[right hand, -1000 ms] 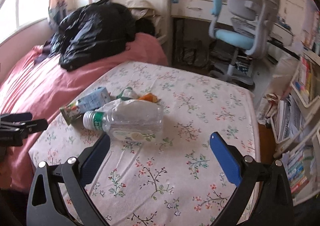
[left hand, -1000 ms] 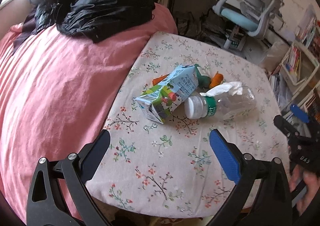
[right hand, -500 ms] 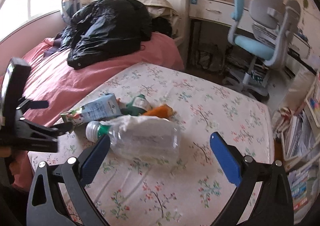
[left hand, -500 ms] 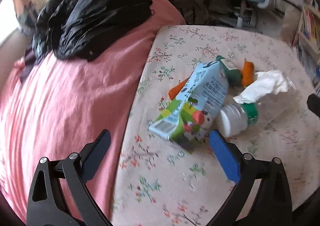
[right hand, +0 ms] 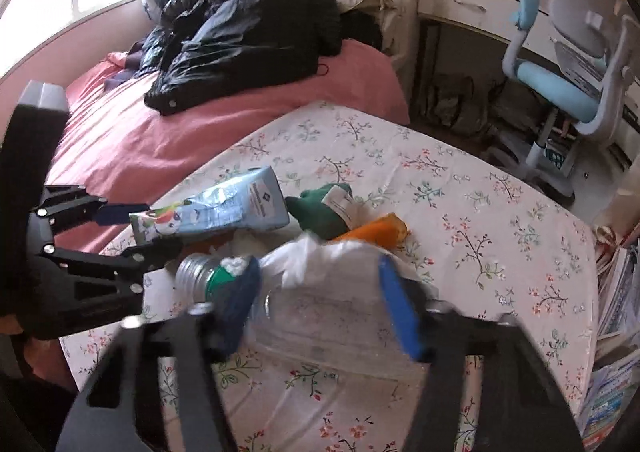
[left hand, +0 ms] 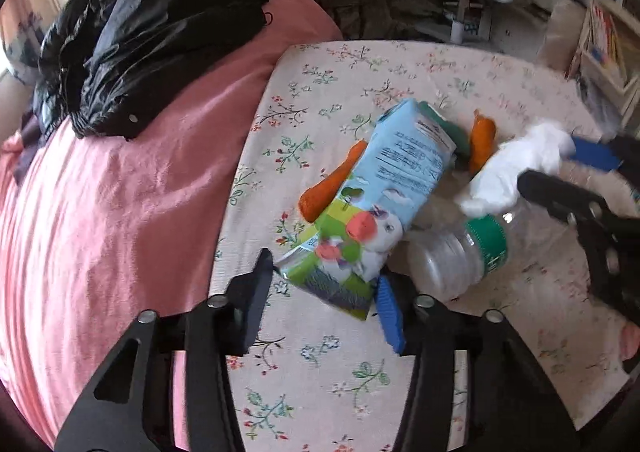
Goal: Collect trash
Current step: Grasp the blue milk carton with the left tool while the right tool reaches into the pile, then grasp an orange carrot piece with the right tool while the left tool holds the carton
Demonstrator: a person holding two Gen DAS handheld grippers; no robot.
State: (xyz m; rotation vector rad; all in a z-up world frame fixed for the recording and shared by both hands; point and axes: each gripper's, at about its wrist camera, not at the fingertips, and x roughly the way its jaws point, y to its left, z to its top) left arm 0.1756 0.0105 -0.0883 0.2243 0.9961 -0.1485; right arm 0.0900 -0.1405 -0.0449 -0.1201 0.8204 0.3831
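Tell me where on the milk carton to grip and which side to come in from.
Grip the milk carton across its narrow width at the near, green-printed end, coming from the table's front edge. It lies flat, that end free; the far end abuts orange peels. The left gripper is already closing there.

The trash sits bunched at the middle of the table (right hand: 500, 211): a milk carton (left hand: 384, 187), a clear plastic bottle (right hand: 332, 316) with a white tissue (left hand: 520, 167) on it, orange scraps (left hand: 482, 139) and a green wrapper (right hand: 320, 211), all touching or overlapping, with no clear gap between them. The left tongs (left hand: 324, 292) are closing around the carton's end, the right tongs (right hand: 316, 300) around the bottle, crowding that side. Floral cloth lies bare on the far and right stretches of the table. The pink bed (left hand: 120, 211) butts against the table's edge, a black jacket (right hand: 248, 31) piled on it. An office chair (right hand: 568, 63) stands well apart.
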